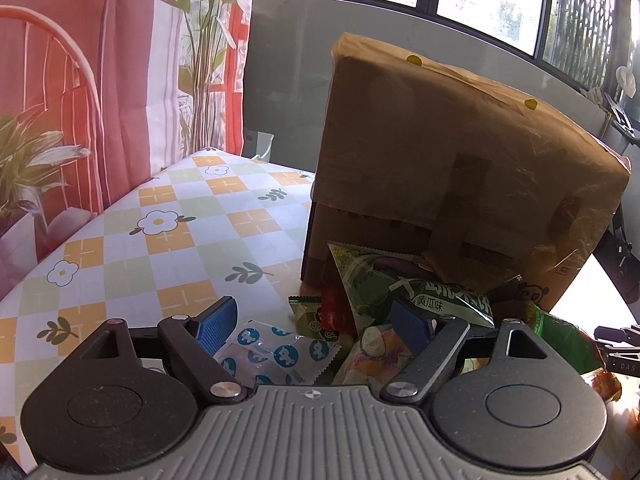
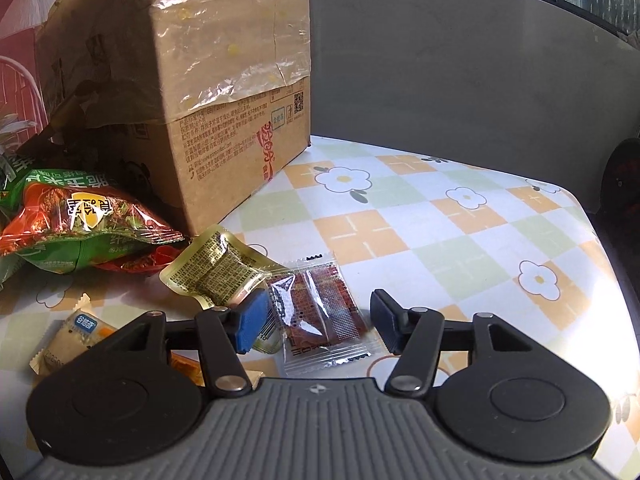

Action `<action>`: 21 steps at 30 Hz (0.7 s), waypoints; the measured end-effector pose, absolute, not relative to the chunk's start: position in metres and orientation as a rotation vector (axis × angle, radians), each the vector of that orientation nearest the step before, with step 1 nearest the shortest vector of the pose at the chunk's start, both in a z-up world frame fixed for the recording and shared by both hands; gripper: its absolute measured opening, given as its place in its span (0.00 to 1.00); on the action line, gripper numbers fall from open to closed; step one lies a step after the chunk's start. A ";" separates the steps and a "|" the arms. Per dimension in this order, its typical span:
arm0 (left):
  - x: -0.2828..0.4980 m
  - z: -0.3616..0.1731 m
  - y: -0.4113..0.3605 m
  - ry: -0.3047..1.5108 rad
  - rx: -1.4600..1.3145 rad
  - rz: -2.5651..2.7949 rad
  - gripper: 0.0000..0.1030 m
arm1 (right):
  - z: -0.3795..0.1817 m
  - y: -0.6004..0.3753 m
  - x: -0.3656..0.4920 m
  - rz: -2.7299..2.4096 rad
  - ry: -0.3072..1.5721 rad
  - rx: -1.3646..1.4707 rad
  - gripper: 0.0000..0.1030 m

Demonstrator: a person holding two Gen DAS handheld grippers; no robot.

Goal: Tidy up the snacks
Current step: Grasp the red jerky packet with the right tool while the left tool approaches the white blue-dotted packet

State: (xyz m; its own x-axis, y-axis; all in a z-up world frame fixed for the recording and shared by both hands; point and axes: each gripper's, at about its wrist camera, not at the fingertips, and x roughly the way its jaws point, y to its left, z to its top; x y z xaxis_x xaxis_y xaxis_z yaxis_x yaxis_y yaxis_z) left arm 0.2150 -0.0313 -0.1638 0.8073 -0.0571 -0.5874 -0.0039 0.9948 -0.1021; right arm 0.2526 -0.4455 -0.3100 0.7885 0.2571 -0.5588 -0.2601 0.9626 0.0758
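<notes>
Snacks heaped at the foot of a tall cardboard box (image 2: 192,92) on a counter (image 2: 460,240) under a checked, flowered cloth. Big green bag (image 1: 412,292) leaning against the box, with a small green sweet (image 1: 308,316) and a red packet (image 1: 334,308) beside it. Right claw (image 2: 316,316) angled down over a clear packet with a red-brown filling (image 2: 320,312), lying flat on the cloth; blue pads either side of it, jaws about half open, neither pad pressing on the packet. Gold pouch (image 2: 216,268) touching the left pad's tip, a red-and-green bag (image 2: 80,220) beyond, a small beige bar (image 2: 76,336) near the left edge. Left claw (image 1: 316,324) spread wide, gripping nothing, above a white wrapper with blue bears (image 1: 276,348); pads clear of it.
</notes>
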 end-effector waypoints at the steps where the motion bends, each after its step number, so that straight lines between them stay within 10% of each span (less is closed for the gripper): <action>1: 0.214 -0.163 -0.031 0.629 -0.101 -0.032 0.83 | -0.310 -0.445 0.251 0.285 0.594 -0.008 0.49; 21: 0.220 -0.166 -0.013 0.640 -0.147 0.010 0.79 | -0.302 -0.463 0.233 0.250 0.475 0.096 0.40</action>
